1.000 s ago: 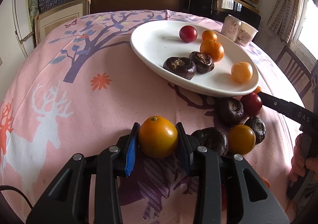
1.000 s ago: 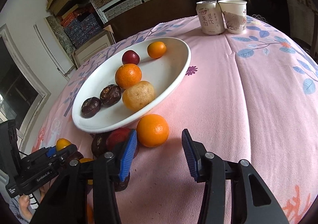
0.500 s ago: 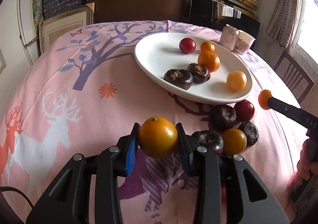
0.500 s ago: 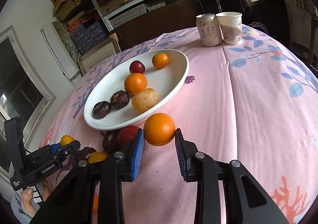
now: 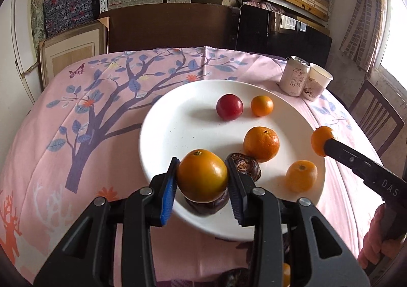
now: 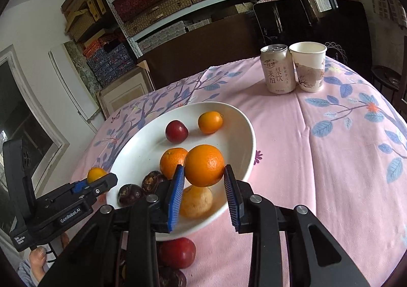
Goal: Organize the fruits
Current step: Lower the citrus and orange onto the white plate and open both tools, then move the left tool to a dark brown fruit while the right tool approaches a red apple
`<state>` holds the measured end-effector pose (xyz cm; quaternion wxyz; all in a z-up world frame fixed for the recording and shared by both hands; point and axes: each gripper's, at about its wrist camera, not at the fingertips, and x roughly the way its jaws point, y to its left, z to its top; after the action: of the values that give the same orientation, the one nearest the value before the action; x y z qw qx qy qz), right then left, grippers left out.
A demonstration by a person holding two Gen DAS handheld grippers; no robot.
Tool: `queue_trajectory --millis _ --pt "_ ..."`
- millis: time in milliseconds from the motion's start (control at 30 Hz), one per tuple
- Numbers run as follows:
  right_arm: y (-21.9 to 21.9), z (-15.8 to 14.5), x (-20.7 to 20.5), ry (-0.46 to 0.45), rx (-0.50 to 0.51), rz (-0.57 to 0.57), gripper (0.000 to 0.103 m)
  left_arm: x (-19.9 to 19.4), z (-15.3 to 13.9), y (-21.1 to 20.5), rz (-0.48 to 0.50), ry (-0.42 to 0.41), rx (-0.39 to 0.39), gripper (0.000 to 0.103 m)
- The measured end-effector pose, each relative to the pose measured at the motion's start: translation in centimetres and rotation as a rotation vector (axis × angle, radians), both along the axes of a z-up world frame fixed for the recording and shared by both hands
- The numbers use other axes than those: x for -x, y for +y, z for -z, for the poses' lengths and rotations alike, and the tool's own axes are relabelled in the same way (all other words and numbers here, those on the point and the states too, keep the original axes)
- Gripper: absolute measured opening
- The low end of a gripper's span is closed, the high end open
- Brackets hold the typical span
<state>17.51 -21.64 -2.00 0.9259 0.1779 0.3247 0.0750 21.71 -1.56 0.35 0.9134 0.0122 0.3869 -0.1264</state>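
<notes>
On the pink-clothed tabletop the white plate collects fruit: left gripper and right gripper each have jaws clamped on an orange above it, probably for dropping in

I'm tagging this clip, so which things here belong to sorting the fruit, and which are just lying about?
Part of the job:
- white plate
- yellow-orange fruit in the left gripper
- orange in the right gripper
- red fruit on the tablecloth

Lying about:
- drink can
- paper cup
</notes>
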Motion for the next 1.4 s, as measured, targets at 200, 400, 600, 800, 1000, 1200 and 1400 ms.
queue_trajectory --millis 200,400,600,800,1000,1200,1400 --pt "-0.2 0.7 0.3 -0.006 0.006 0.019 0.05 0.2 0.7 0.6 -0.006 -0.006 -0.022 0.061" --pt "-1.0 1.6 2.5 0.025 -0.008 0.053 0.057 2.7 0.6 2.0 -0.027 -0.02 -0.02 0.082" --pt "-1.9 1.5 5.2 0.014 -0.028 0.102 0.071 6.7 1.7 2.6 -0.011 0.008 -0.04 0.091" --pt "-3.4 2.0 7.3 0.029 -0.102 0.133 0.072 10.0 2.0 2.4 0.011 -0.02 -0.082 0.096" --pt "-3.8 2.3 7.9 0.038 -0.116 0.145 0.077 10.1 2.8 1.4 0.049 -0.003 -0.104 0.096" --pt "-3.6 2.4 7.9 0.05 -0.108 0.134 0.077 9.4 3.5 1.6 0.057 0.023 -0.108 0.099" --pt "-3.5 2.3 7.9 0.047 -0.115 0.135 0.078 8.6 2.5 6.0 -0.131 -0.004 -0.093 0.099"
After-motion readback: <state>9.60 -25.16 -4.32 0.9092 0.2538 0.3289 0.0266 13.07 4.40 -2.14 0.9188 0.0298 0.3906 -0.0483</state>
